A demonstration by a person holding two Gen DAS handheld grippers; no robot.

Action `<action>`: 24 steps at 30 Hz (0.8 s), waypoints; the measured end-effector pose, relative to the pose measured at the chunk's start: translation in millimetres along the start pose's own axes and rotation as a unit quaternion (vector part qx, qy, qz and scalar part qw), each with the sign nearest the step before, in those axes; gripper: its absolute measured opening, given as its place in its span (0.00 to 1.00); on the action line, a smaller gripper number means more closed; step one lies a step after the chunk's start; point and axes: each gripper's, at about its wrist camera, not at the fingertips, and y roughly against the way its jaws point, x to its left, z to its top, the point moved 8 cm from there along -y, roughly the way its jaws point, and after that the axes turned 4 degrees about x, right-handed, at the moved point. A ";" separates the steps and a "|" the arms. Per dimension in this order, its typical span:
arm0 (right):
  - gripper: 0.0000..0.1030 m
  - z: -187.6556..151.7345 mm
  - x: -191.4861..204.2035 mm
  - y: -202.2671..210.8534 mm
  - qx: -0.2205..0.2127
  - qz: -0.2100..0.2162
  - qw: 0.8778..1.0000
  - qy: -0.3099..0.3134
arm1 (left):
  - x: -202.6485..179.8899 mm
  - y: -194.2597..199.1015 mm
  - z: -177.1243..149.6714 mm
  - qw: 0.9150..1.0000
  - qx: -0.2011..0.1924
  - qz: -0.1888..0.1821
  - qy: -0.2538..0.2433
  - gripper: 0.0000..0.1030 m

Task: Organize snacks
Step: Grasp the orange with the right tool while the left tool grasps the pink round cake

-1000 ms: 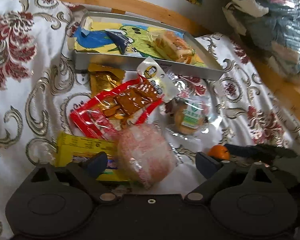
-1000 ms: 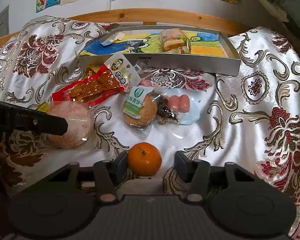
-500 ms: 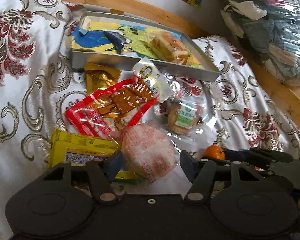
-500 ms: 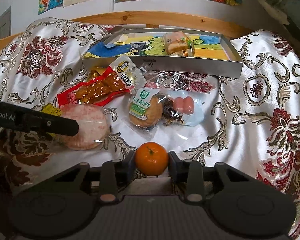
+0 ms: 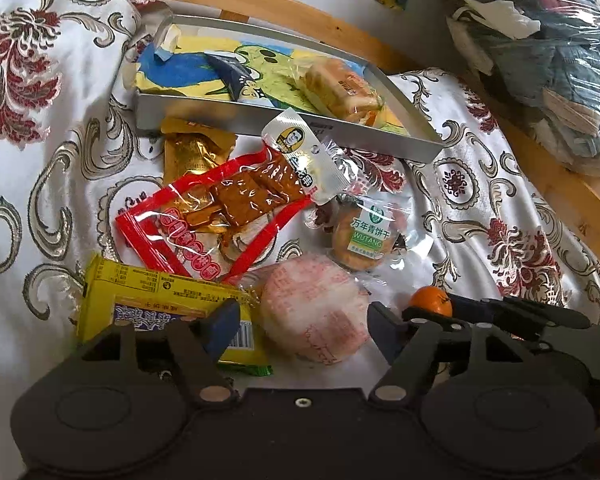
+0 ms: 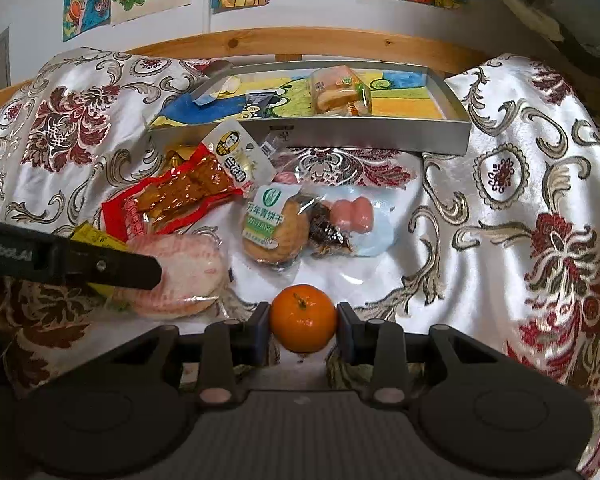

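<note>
Looking along the left gripper [image 5: 298, 326]: jaws spread wide, straddling the round pink-wrapped cake [image 5: 312, 308] without touching it, presumably lined up for a grasp once closed. Just left of the left jaw, overlapped by it, the yellow biscuit pack [image 5: 148, 296]; ahead of the jaws, the red tofu-snack bag [image 5: 220, 216] and the green-labelled biscuit [image 5: 364, 240], loose on the patterned bedspread [image 5: 60, 184]. Farther ahead, the grey tray [image 5: 284, 128], holding one wrapped bread [image 5: 340, 90], likely the sorting destination. Off to the right of the jaws, the mandarin [image 5: 431, 300].

Looking along the right gripper [image 6: 303, 330]: jaws closed on the mandarin [image 6: 303, 318], one pad on each side, pinched at its widest part so the round fruit cannot roll out; whether lifted clear of the bedspread cannot be told. Ahead of the jaws, the sausage pack [image 6: 350, 214], then the tray [image 6: 340, 136] straight beyond, well apart.
</note>
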 end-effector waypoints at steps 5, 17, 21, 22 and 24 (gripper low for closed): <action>0.38 3.8 -6.1 -3.4 -0.002 -0.004 1.000 -0.010 | -7.7 -9.7 0.5 1.000 0.009 -0.023 0.002 0.78; 0.38 8.1 -19.6 -5.1 -0.010 -0.014 1.000 -0.020 | -7.4 -28.1 9.9 0.998 0.013 -0.049 0.021 0.87; 0.38 13.4 -13.4 -13.2 -0.010 -0.006 1.000 0.006 | -4.2 -26.8 10.5 0.998 0.011 -0.056 0.036 0.87; 0.38 14.0 -9.7 -16.5 -0.007 -0.006 1.000 0.017 | -3.5 -26.4 10.3 0.998 0.010 -0.057 0.039 0.87; 0.38 12.6 -0.8 -22.6 0.000 -0.012 0.999 0.048 | -2.1 -26.2 9.3 0.997 0.011 -0.058 0.047 0.87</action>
